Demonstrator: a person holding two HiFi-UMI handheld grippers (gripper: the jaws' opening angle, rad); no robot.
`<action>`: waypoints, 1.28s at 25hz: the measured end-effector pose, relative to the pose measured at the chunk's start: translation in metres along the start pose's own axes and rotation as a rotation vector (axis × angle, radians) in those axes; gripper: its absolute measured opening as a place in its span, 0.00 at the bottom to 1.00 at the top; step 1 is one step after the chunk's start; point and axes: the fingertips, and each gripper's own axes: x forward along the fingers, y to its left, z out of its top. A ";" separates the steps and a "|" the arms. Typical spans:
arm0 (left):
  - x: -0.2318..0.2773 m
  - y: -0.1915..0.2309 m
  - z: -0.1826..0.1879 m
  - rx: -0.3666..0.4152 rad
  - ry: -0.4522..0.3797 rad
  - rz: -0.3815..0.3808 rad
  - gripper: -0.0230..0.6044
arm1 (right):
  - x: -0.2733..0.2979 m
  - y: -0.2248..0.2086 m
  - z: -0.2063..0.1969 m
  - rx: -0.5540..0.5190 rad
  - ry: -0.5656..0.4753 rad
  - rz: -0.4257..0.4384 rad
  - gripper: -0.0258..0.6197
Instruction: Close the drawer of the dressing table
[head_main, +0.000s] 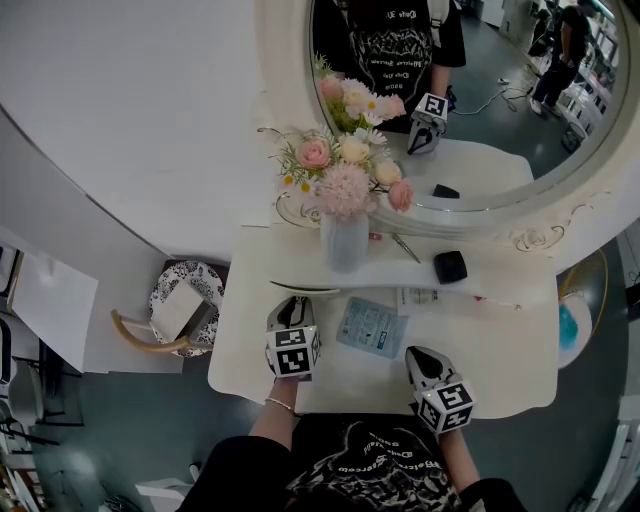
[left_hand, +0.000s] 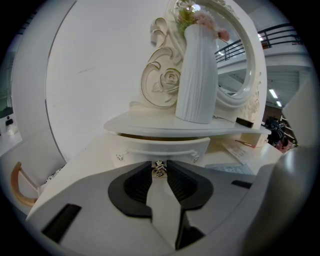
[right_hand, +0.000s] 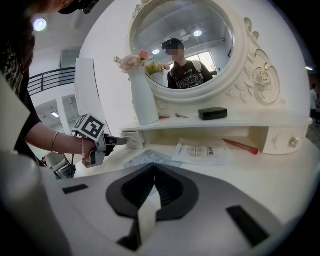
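Drawer (left_hand: 160, 148) sits under the left end of the shelf (head_main: 480, 276), directly below the vase (head_main: 347, 242). It's out a little: a thin brownish slit shows between the drawer's top edge and the underside of the shelf. Your left gripper (head_main: 294, 302) is lined up square on the drawer front, pointing away from you and slightly down, with its jaws set narrow and pinched on the small metal knob (left_hand: 159, 169), which sits right at the tips between the two pads. Your right gripper (right_hand: 154, 168) has its jaws brought together with nothing in them. It hovers over the near edge of the table (head_main: 505, 355), to the right of the left one and well clear of the drawer. Between the two grippers a pale blue packet (head_main: 372, 327) lies flat on the tabletop. Just past it, a printed leaflet (right_hand: 202, 150) is partly tucked under the shelf, and a red pen (right_hand: 241, 146) lies to the leaflet's right. A second small drawer (right_hand: 285, 140), with its own knob, sits closed under the right end of the shelf. On the shelf, the vase holds pink and cream flowers (head_main: 340, 170), a black box (head_main: 450, 266) rests further right, and a small metal item that I can't identify lies between them. The oval mirror (head_main: 480, 90) stands behind the shelf, against the far wall. A stool (head_main: 190, 300) with a patterned seat is on the floor to the left of the table.
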 end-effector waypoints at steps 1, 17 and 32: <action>0.000 0.000 0.000 0.001 -0.001 0.000 0.20 | 0.000 0.000 0.000 0.001 -0.001 0.000 0.06; 0.006 -0.001 0.005 -0.003 0.000 0.005 0.20 | -0.001 -0.003 0.000 0.009 -0.002 -0.006 0.06; 0.009 -0.001 0.008 0.001 -0.007 0.004 0.20 | 0.001 -0.003 -0.001 0.012 0.007 -0.010 0.06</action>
